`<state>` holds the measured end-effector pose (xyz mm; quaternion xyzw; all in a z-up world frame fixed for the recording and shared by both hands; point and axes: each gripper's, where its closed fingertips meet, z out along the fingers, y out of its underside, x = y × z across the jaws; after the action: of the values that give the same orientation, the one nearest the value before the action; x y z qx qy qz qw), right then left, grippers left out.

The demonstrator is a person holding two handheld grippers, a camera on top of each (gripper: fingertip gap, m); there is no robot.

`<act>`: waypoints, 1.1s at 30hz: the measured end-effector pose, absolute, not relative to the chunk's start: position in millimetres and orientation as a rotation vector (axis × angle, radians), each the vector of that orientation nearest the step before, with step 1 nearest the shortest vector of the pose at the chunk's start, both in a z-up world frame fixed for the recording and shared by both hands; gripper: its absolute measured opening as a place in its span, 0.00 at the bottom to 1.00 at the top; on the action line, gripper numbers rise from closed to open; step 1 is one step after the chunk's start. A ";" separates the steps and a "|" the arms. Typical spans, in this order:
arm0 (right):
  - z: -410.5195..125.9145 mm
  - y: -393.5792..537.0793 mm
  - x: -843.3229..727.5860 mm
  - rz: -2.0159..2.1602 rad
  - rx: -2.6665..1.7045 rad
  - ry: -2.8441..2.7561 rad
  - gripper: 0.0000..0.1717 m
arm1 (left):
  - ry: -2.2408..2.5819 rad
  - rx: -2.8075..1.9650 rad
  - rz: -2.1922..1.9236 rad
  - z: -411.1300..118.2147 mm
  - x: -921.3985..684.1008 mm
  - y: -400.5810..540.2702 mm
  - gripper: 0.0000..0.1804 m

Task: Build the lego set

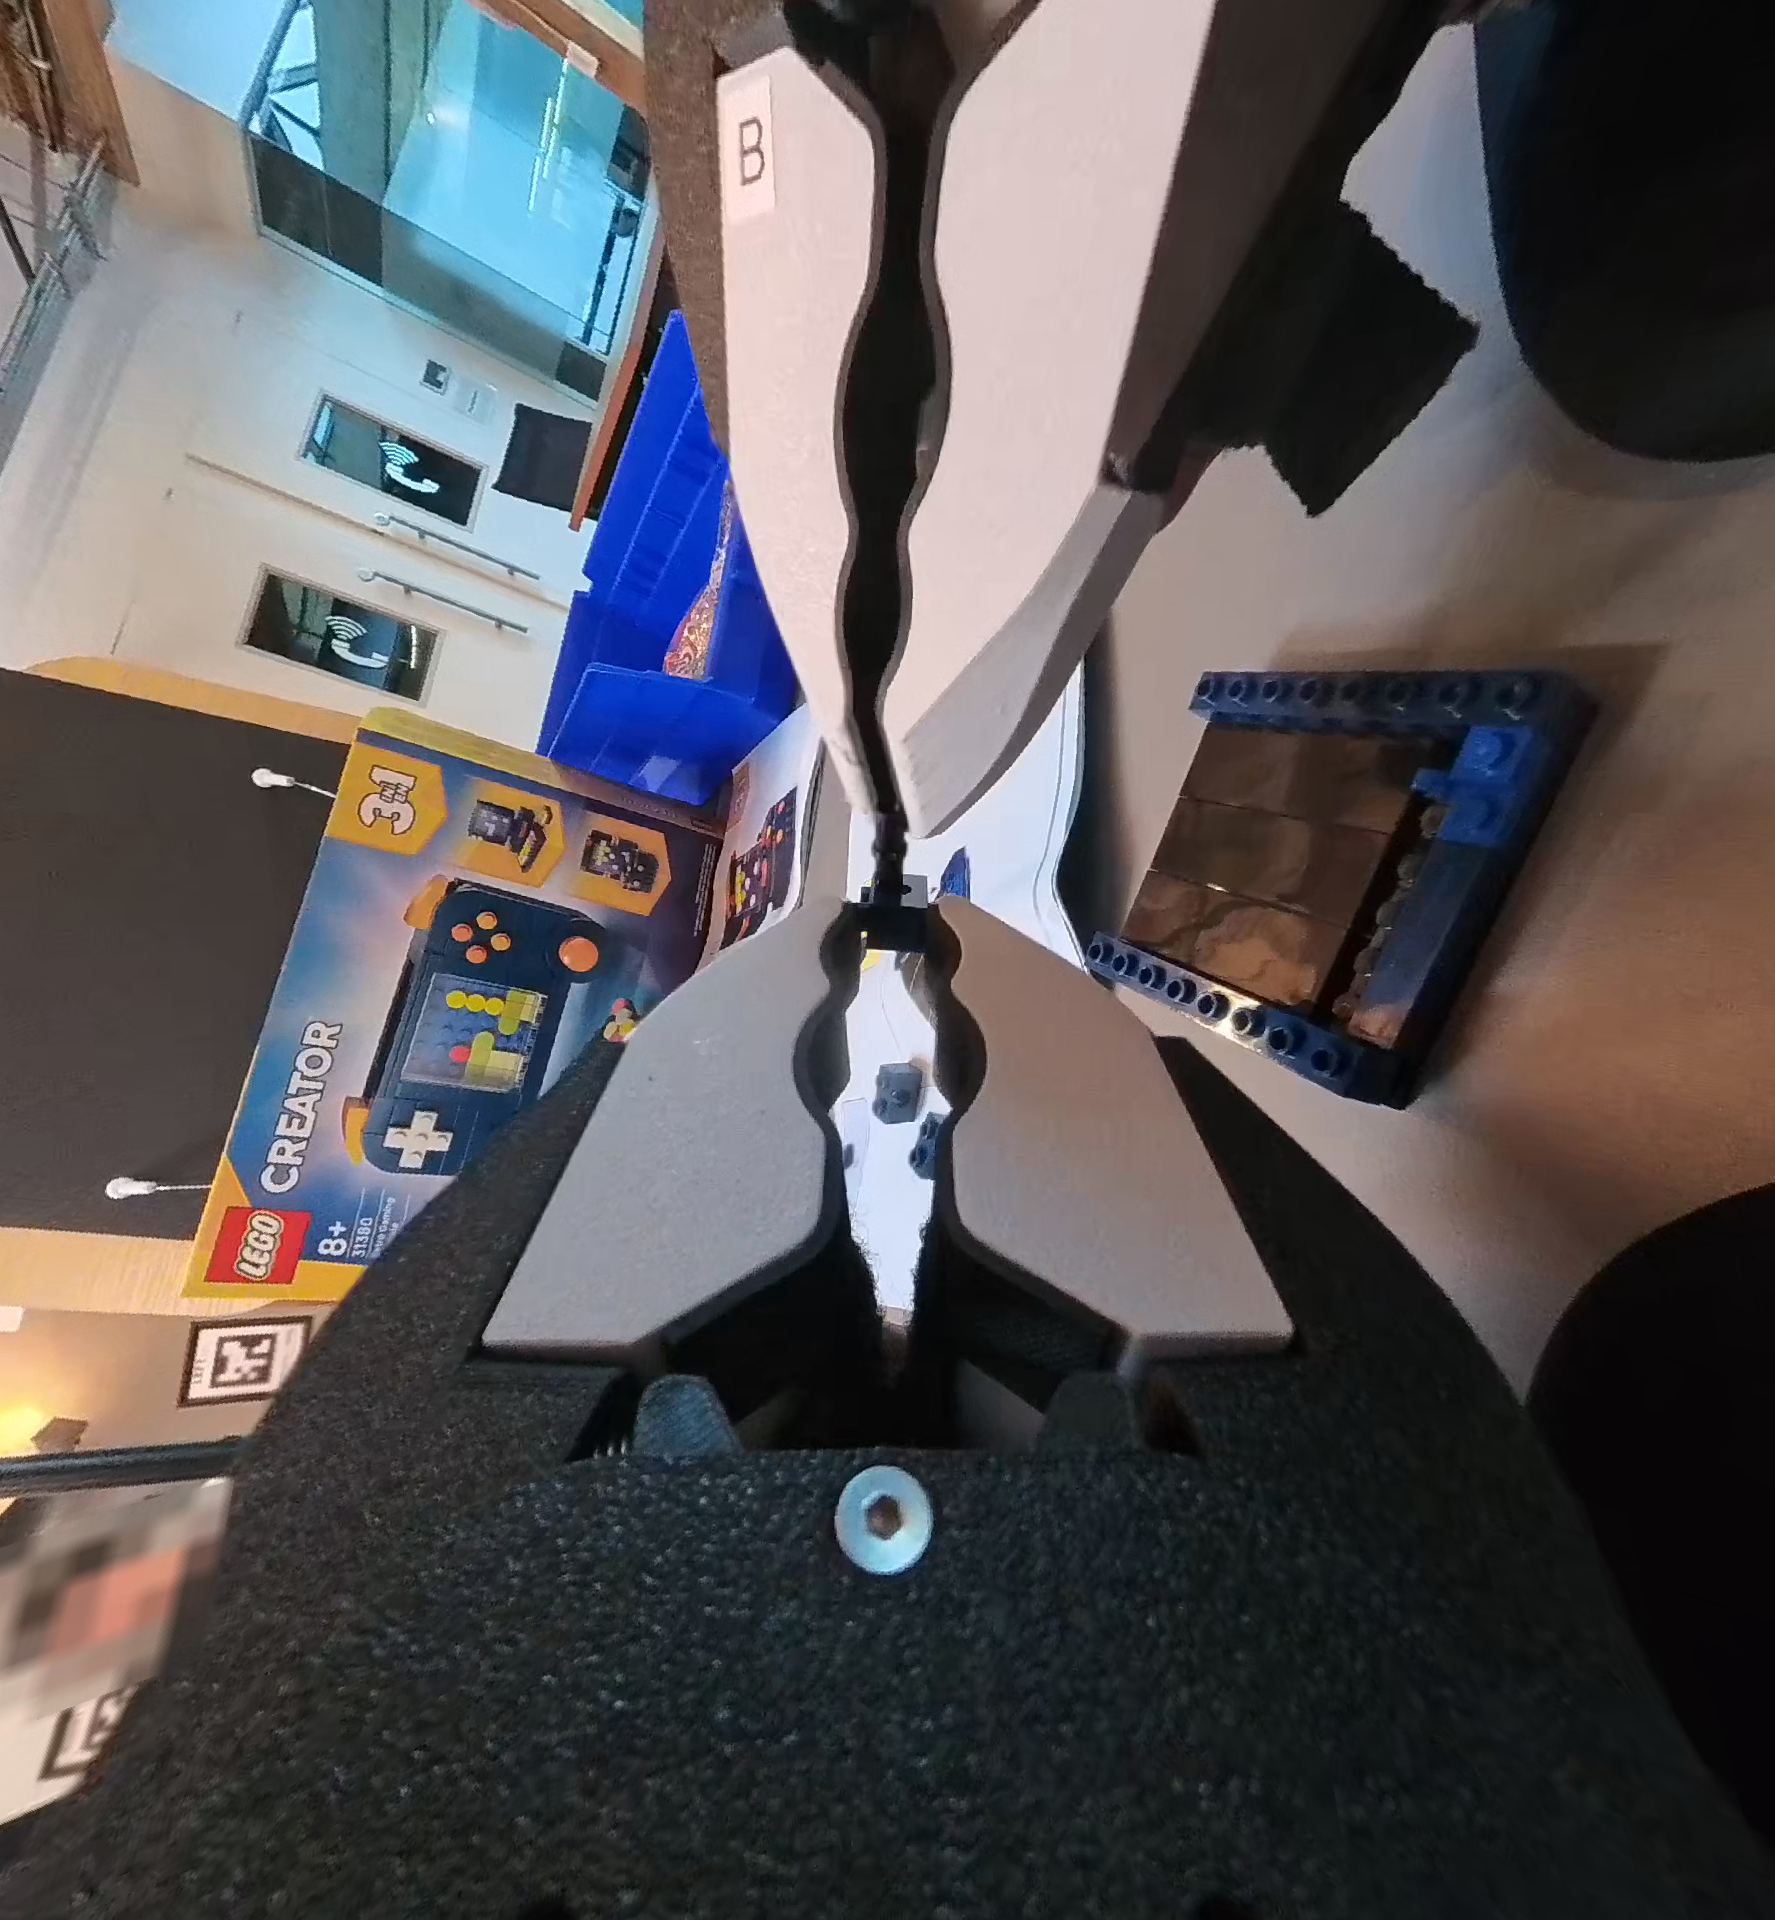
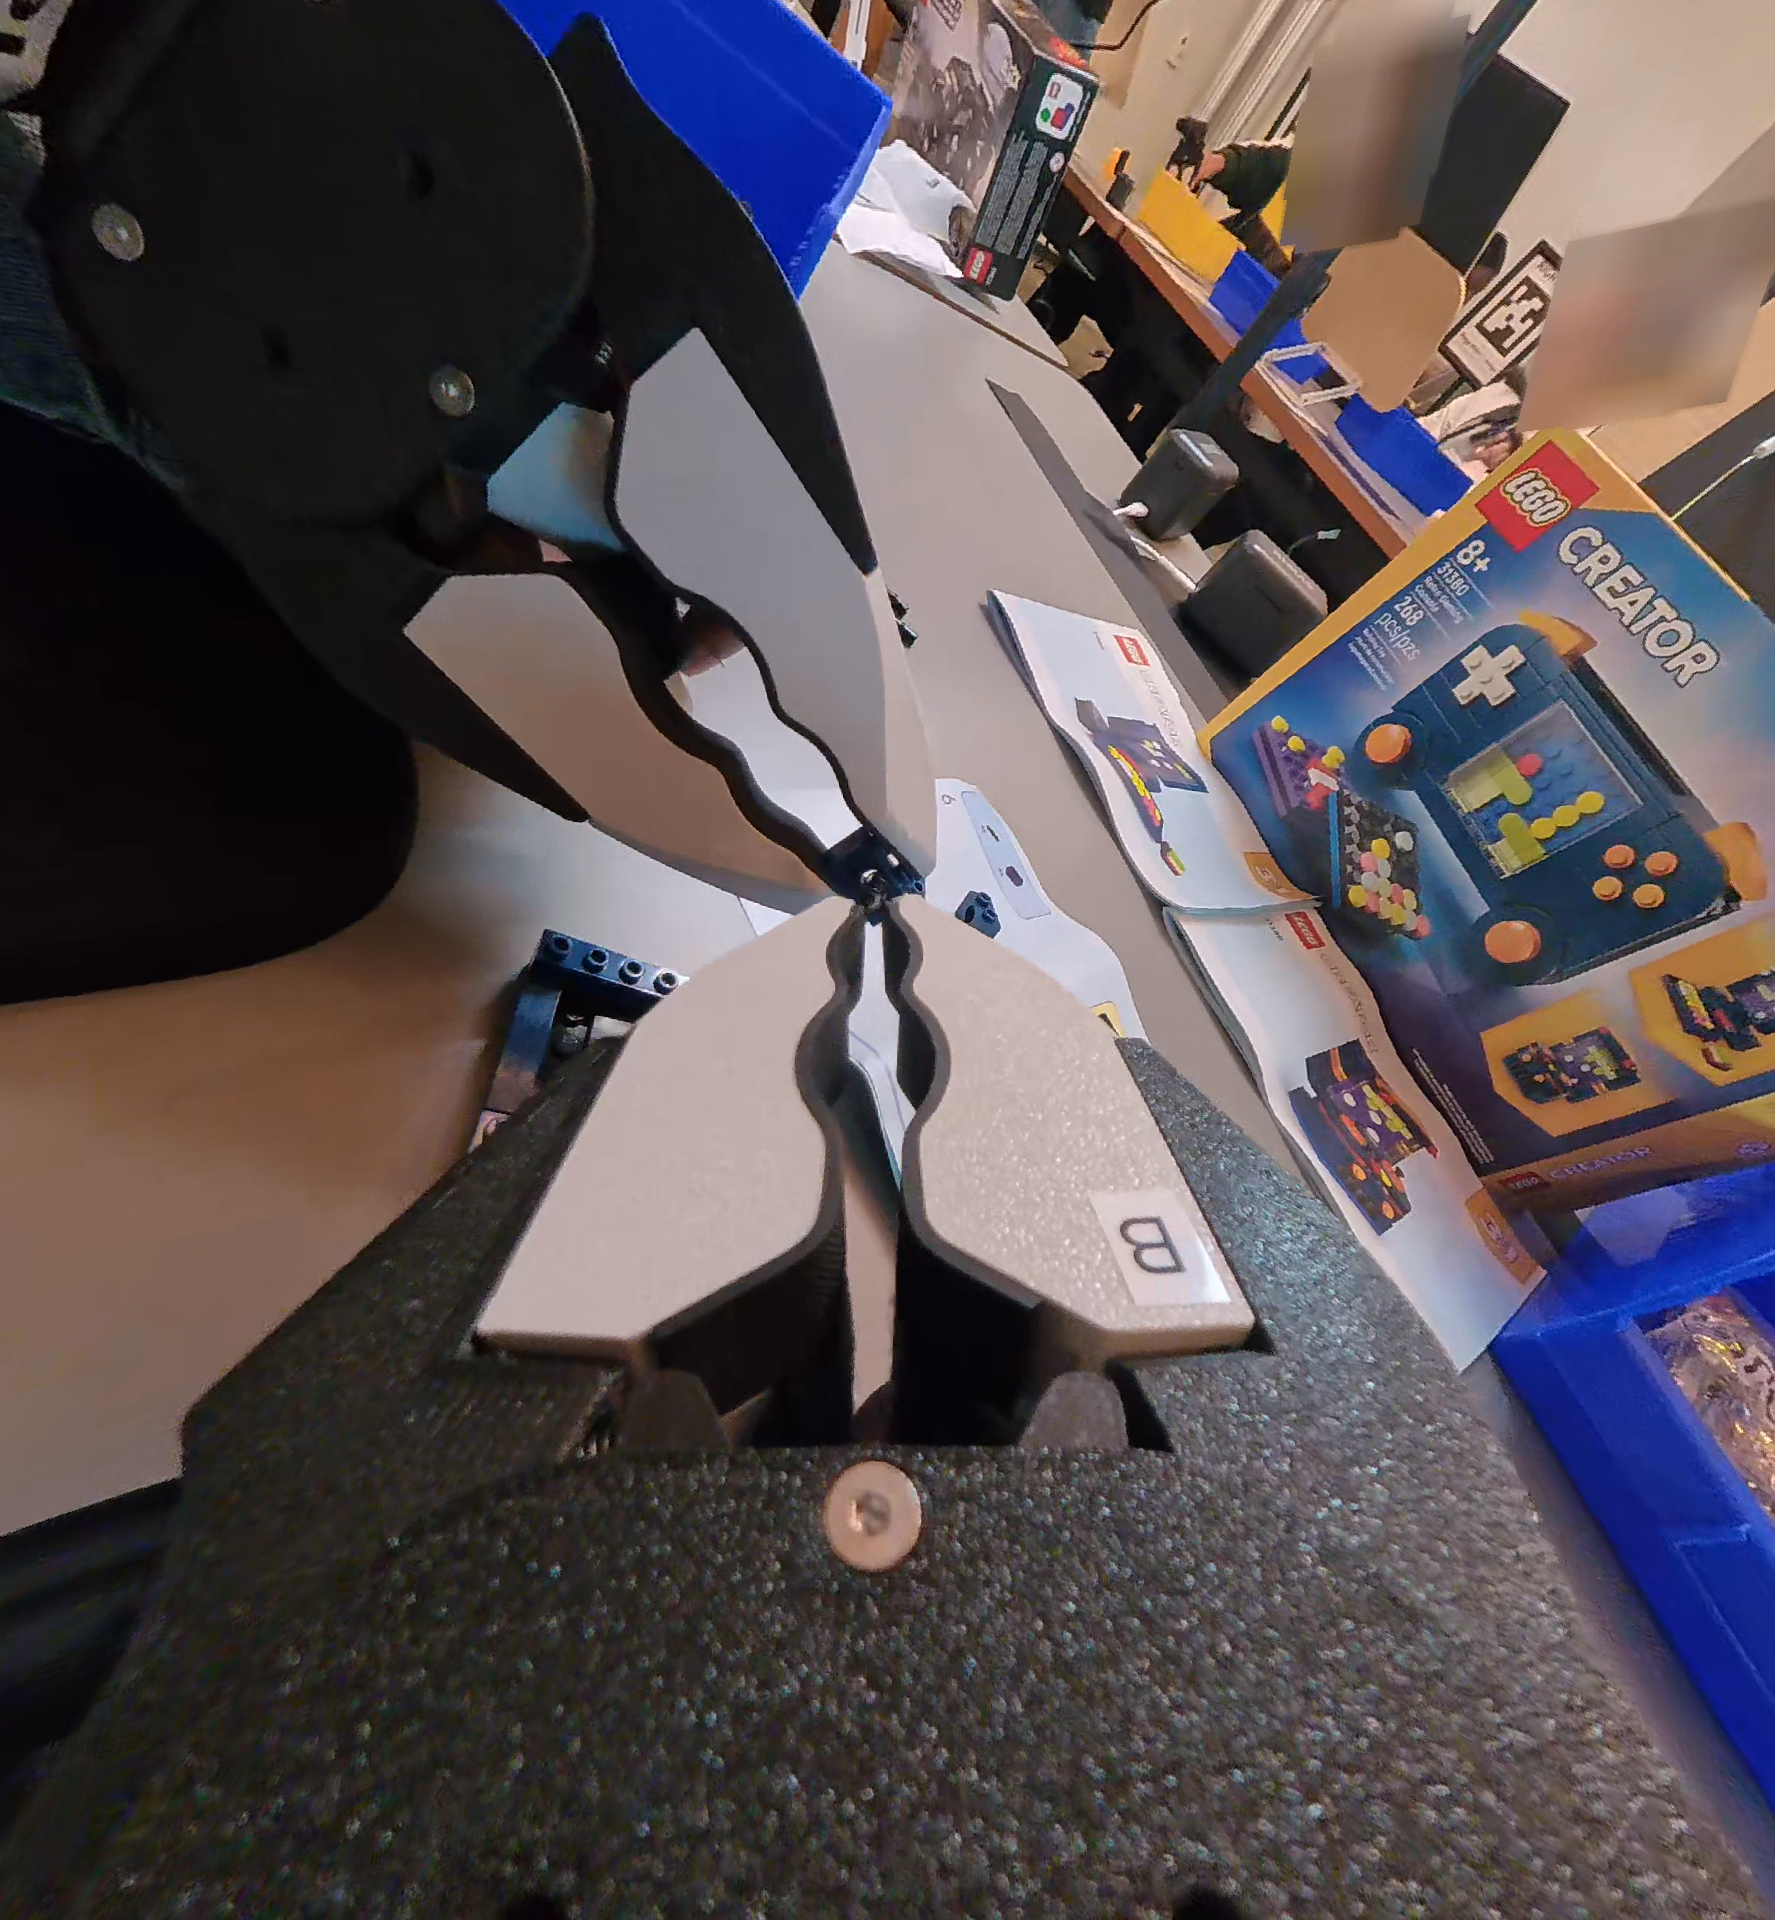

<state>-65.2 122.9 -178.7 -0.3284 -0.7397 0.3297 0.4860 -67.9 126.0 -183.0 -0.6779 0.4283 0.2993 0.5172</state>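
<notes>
grey table (image 2: 966, 436) with toy box (image 2: 1548, 831), booklets (image 2: 1122, 727)

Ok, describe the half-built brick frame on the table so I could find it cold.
Start from the big toy box standing on the grey table, then cross past the two claws. The frame lies flat there: dark blue studded beams around glossy brown tiles, the only assembled piece among loose bricks.
</notes>
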 end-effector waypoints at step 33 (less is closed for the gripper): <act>-229.1 148.3 117.3 0.581 -1.598 -2.409 0.02 | 0.811 -1.710 0.438 -181.3 -75.4 133.5 0.06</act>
<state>117.3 148.3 -229.1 -0.5395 -0.8132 0.1960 0.0961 -75.4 133.5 -181.3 -0.7269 0.3445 0.1863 0.5642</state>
